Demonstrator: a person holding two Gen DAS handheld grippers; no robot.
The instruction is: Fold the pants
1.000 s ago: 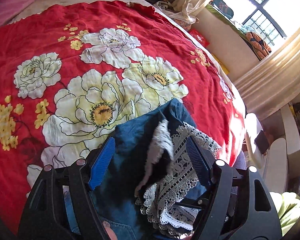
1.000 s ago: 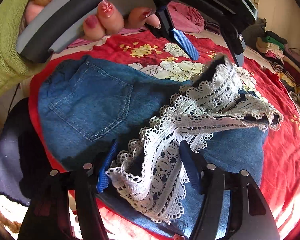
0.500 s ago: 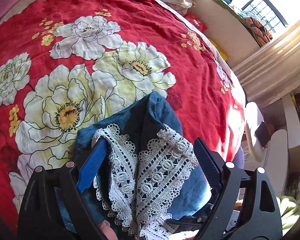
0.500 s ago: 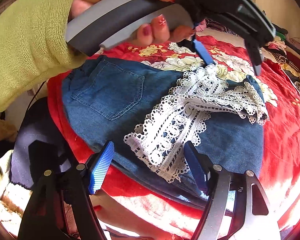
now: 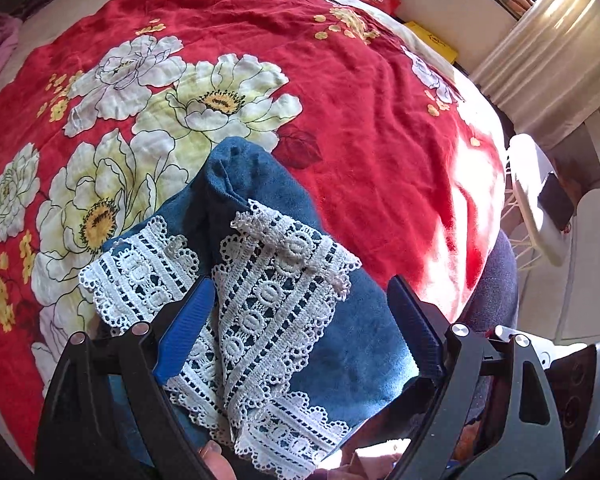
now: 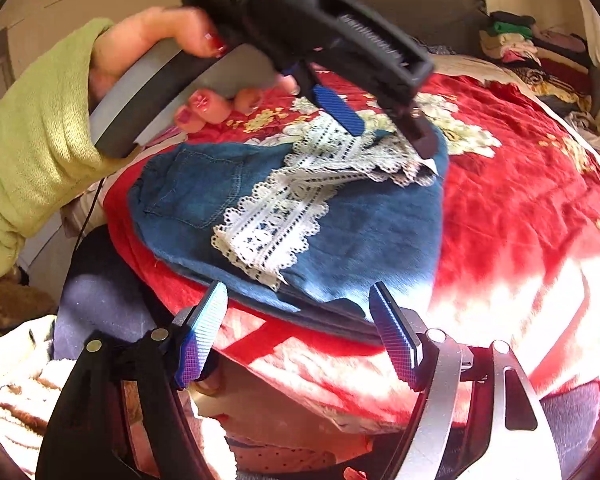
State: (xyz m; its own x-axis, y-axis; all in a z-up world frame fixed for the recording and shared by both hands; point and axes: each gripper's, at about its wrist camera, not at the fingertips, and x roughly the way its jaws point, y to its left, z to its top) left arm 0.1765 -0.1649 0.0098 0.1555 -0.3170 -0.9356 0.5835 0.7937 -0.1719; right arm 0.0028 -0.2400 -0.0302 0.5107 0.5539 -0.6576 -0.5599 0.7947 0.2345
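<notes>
Here, nearest me, my right claw hangs just off the near folded edge of the blue denim pants with white lace trim, its jaws opening and nothing between them; the edge lies just past the tips, a little above the red floral bedspread. The pants lie folded on the bed, and from this side their long axis runs across my view, the back pocket towards the left, the lace hems laid over the middle. Farther off, my left claw comes down steeply over the far end of the bundle, my left hand in its green sleeve behind it. In the left wrist view that claw is spread wide astride the lace, the pads clear of it as far as I can tell, and the denim tapers away to a rounded tip. I judge the left claw nearer the cloth, so any further fold would run along that axis, far end towards the pocket
</notes>
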